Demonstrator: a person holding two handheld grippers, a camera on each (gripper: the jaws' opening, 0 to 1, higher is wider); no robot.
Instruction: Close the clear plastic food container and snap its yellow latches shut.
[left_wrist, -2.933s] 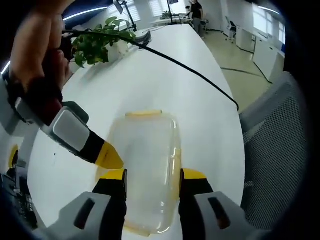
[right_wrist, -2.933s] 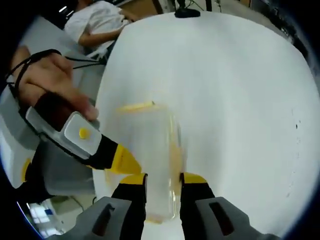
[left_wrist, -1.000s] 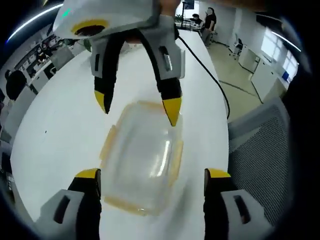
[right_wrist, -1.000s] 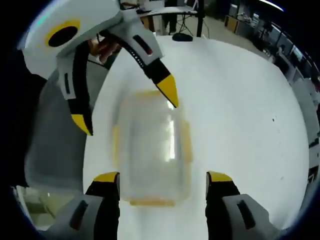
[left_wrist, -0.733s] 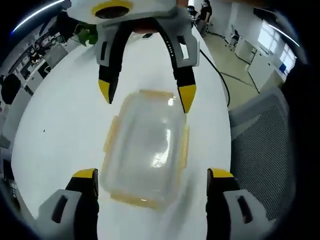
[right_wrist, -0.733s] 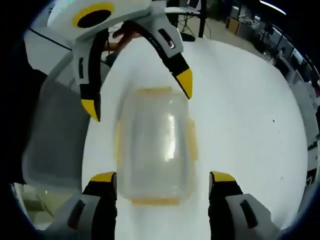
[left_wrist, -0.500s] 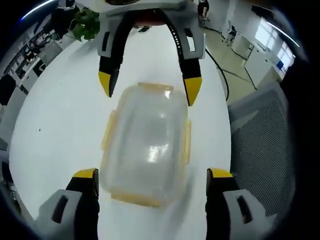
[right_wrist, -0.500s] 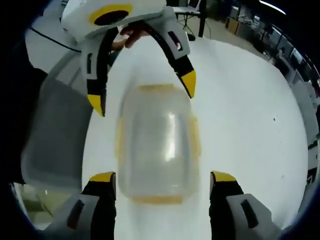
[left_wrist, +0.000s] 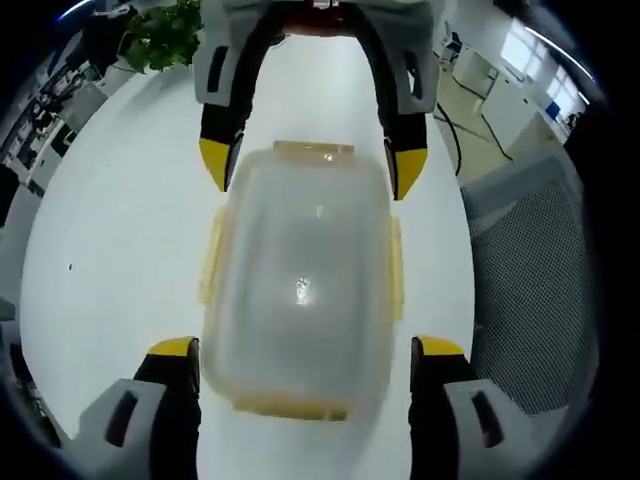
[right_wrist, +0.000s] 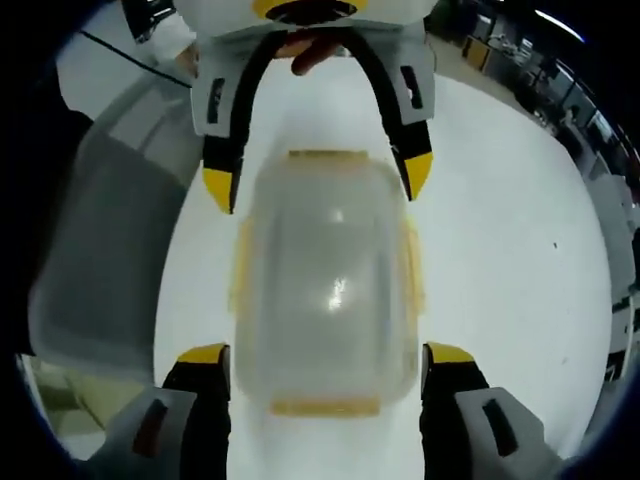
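Note:
The clear plastic container (left_wrist: 300, 280) lies flat on the white table (left_wrist: 110, 220) with its lid on. Yellow latches (left_wrist: 210, 255) stick out from its sides and ends. My left gripper (left_wrist: 305, 350) is open wide, its jaws either side of the container's near end. My right gripper (left_wrist: 311, 168) faces it from the top of the left gripper view, open, its yellow tips flanking the far end. In the right gripper view the container (right_wrist: 330, 290) sits between my right gripper (right_wrist: 325, 355) below and my left gripper (right_wrist: 317, 178) above. Neither holds anything.
A grey mesh chair (left_wrist: 520, 280) stands beside the table's right edge. A green plant (left_wrist: 160, 35) sits at the far left, and a black cable (left_wrist: 450, 120) runs off the table. Another chair (right_wrist: 100, 250) lies left of the table. A hand (right_wrist: 310, 45) holds the left gripper.
Both grippers have opened wide since 2.9 s ago. Over the last second they have drawn closer over the container, and each now straddles one end of it.

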